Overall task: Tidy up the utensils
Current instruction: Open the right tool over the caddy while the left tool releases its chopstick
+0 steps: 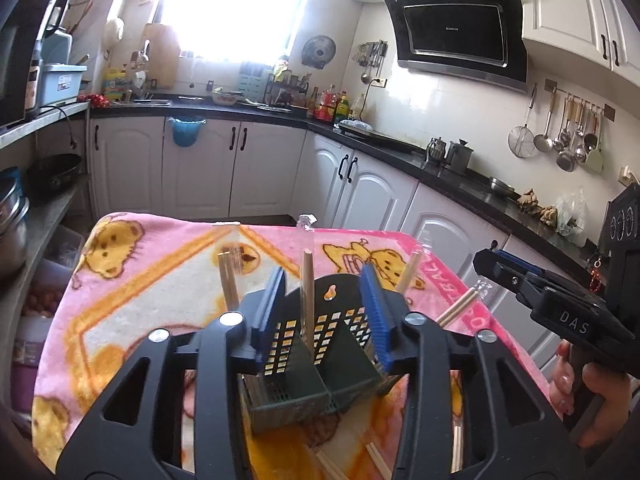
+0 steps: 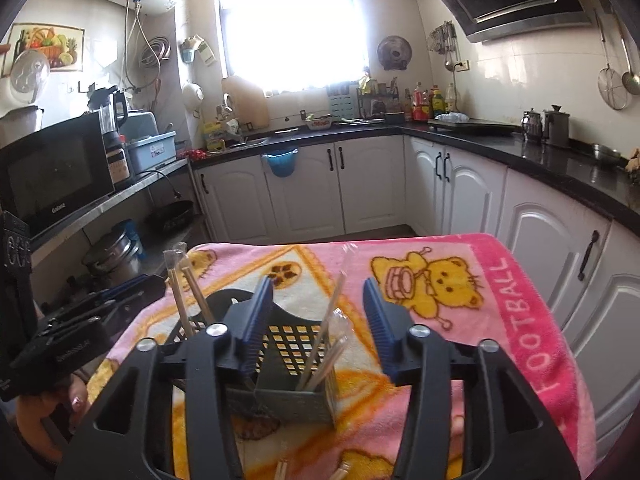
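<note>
A dark green perforated utensil holder stands on a pink cartoon blanket; it also shows in the right wrist view. Several wooden chopsticks stand upright in its compartments, some in clear wrappers. More chopsticks lie loose on the blanket near its front. My left gripper is open and empty, its blue pads above the holder. My right gripper is open and empty, also above the holder. The right gripper's body shows at the left wrist view's right edge.
The blanket covers a small table in a kitchen. White cabinets under a black counter run behind and to the right. Shelves with a microwave and pots stand on the left.
</note>
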`<state>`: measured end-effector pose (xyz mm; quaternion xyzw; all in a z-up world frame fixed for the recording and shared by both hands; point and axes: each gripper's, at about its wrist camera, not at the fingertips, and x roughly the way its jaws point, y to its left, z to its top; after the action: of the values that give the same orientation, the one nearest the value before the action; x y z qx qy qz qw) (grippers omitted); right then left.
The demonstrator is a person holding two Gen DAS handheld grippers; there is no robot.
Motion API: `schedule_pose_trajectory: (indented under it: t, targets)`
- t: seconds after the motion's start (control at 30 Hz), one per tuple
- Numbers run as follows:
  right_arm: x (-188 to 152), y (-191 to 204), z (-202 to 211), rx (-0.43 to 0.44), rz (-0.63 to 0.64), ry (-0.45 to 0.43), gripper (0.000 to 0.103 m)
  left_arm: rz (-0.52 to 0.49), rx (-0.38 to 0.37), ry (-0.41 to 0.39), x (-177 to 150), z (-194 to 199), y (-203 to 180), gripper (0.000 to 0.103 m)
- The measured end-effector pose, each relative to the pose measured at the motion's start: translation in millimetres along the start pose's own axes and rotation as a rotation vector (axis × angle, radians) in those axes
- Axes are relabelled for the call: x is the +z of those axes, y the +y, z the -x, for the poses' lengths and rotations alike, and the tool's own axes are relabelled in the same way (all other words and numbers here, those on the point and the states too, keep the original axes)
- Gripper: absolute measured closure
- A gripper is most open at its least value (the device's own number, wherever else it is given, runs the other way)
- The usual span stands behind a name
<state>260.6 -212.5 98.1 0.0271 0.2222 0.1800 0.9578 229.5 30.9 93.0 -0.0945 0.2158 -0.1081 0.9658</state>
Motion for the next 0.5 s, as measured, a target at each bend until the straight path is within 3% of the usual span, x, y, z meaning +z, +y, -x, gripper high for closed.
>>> schedule_pose_trajectory:
  t: [0.1,0.37,0.5]
  targets:
    - [-3.1,-0.6,6.2,-0.009,0.006,0.001,0.048,0.004,0.003,-0.007,-2.6,7.6,0.5,0.054]
    - [-16.4,1.7,19.9,-0.033,0.035,0.006,0.041,0.006,0.02,-0.012,-12.1,23.2,4.0,0.027]
    - [-22.9,1.4,26.2,-0.044,0.044,0.004,0.037,0.021,0.026,-0.012,-18.5,29.1,7.1,0.02]
